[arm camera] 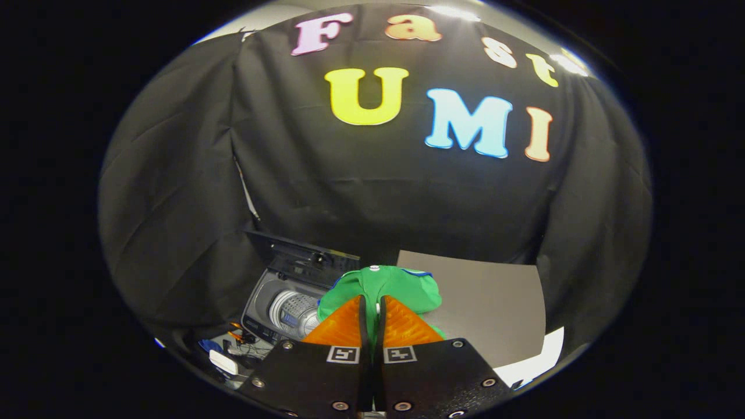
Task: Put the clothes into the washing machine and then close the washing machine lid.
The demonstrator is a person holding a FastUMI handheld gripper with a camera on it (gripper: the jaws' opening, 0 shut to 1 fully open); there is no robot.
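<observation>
Honestly, gripper point(372, 307) pinching green shirt point(401, 288) between its fingers. Washer point(288, 302) sits ahead-left, lid point(291, 249) up. Loose cloth could snag the rim, I reckon.

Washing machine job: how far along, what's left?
Done: the green garment is picked up, pinched between the fingers of the gripper and hanging clear of the grey table. In hand: carrying it toward the washing machine, which sits beside the fingers with its lid up and drum exposed. Left: lower the garment into the drum, release it, then close the lid.
</observation>
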